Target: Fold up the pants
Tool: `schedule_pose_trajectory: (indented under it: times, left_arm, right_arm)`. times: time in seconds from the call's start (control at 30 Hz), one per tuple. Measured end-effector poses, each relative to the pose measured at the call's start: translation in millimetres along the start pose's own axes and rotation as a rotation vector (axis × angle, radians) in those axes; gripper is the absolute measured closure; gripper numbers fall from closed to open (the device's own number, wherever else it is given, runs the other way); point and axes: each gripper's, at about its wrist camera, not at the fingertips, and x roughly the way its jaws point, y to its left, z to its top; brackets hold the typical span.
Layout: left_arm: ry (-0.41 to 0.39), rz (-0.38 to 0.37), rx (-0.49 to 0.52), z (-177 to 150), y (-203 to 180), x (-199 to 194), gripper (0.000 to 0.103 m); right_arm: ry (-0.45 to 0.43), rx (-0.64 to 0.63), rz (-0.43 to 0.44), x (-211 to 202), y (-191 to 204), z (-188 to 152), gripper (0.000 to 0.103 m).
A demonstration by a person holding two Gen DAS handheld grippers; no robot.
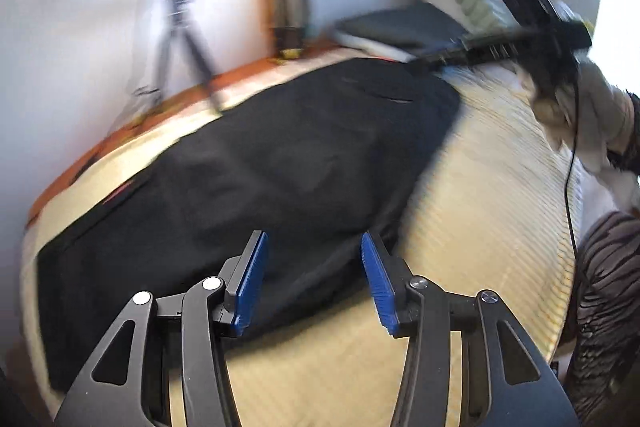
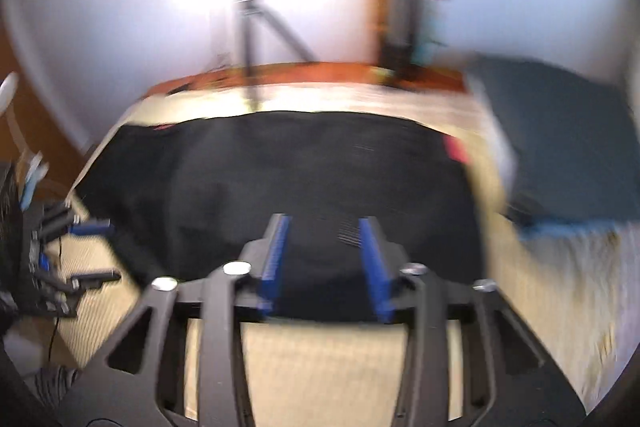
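Note:
Black pants (image 1: 260,163) lie flat along a bed with a cream ribbed cover (image 1: 488,187). My left gripper (image 1: 312,259) is open and empty, hovering over the near edge of the pants. In the right wrist view the pants (image 2: 300,167) spread across the middle. My right gripper (image 2: 324,239) is open and empty above their near edge. The right gripper also shows in the left wrist view (image 1: 500,47), at the far end of the pants, in a gloved hand. The left gripper shows at the left of the right wrist view (image 2: 84,251). Both views are blurred.
A dark folded cloth (image 1: 404,23) on a pillow lies at the head of the bed, also in the right wrist view (image 2: 568,139). A tripod (image 1: 176,43) stands on the floor beyond the bed. A bright lamp glare fills the wall above it.

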Motion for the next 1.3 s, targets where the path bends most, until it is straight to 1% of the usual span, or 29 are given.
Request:
schedule_pose_trajectory:
  times: [0.1,0.17,0.23,0.3,0.33,0.37,0.4,0.43,0.53,0.63,0.7,0.73,0.8,0.83,0.87,0.9,1.0,1.1,1.13,1.2,1.3]
  left_arm:
    - [0.015,0.046,-0.086,-18.0,28.2,-18.2,0.056]
    - [0.026,0.093,-0.167,-35.6,52.0,-30.9,0.056]
    - [0.038,0.115,-0.274,-55.8,80.0,-43.6,0.056]
    - [0.045,0.143,-0.358,-73.1,102.5,-54.5,0.055]
    - [0.048,0.156,-0.399,-82.8,115.0,-60.5,0.053]
    - [0.048,0.162,-0.435,-90.1,124.4,-64.9,0.048]
    - [0.045,0.173,-0.485,-98.5,136.3,-70.2,0.045]
    - [0.044,0.183,-0.550,-108.1,150.1,-75.5,0.045]
    - [0.043,0.181,-0.725,-129.2,186.0,-82.6,0.044]
    - [0.002,0.178,-0.878,-150.1,208.9,-89.3,0.044]
    - [-0.024,0.172,-0.966,-163.9,223.2,-91.5,0.041]
    - [-0.040,0.171,-1.033,-172.9,233.5,-90.5,0.041]
    - [-0.062,0.146,-1.124,-179.1,246.9,-86.2,0.041]
    - [-0.087,0.124,-1.195,-187.8,255.1,-83.3,0.041]
    - [-0.098,0.113,-1.227,-188.7,258.0,-81.8,0.041]
    - [-0.128,0.086,-1.281,-195.1,263.6,-78.4,0.041]
    - [-0.163,0.059,-1.356,-202.7,270.2,-72.9,0.041]
    - [-0.174,0.054,-1.395,-206.6,272.4,-64.2,0.041]
    - [-0.174,0.046,-1.403,-207.1,273.4,-60.1,0.041]
    - [-0.190,0.056,-1.400,-206.8,273.3,-59.9,0.041]
    - [-0.185,0.066,-1.391,-198.7,278.8,-55.9,0.041]
  right_arm:
    - [0.033,-0.116,0.057,25.0,42.9,6.9,0.059]
    - [0.063,-0.192,0.093,43.7,71.1,9.1,0.059]
    - [0.087,-0.239,0.106,59.7,91.5,8.6,0.059]
    - [0.115,-0.270,0.121,78.8,108.2,9.2,0.059]
    - [0.123,-0.282,0.116,85.5,113.3,8.1,0.059]
    - [0.131,-0.297,0.103,92.5,118.9,6.1,0.059]
    - [0.143,-0.315,0.094,97.5,123.0,3.5,0.059]
    - [0.151,-0.326,0.080,101.7,125.5,2.1,0.059]
    - [0.180,-0.317,0.044,113.8,125.2,0.1,0.059]
    - [0.212,-0.268,0.038,124.4,119.0,-1.3,0.059]
    - [0.216,-0.251,0.036,128.3,115.9,-3.4,0.059]
    - [0.214,-0.243,0.038,128.0,114.3,-3.7,0.059]
    - [0.214,-0.222,0.037,125.7,112.5,-2.6,0.059]
    - [0.212,-0.210,0.040,123.8,112.4,-2.0,0.059]
    - [0.205,-0.196,0.053,119.3,111.9,-1.3,0.059]
    - [0.197,-0.191,0.058,114.6,112.4,-0.6,0.059]
    - [0.165,-0.176,0.069,100.2,114.5,1.1,0.059]
    - [0.140,-0.163,0.080,88.6,115.1,2.9,0.059]
    - [0.135,-0.158,0.083,85.9,115.2,3.7,0.059]
    - [0.124,-0.151,0.095,80.4,115.2,5.1,0.058]
    - [0.116,-0.139,0.119,74.3,115.9,7.2,0.058]
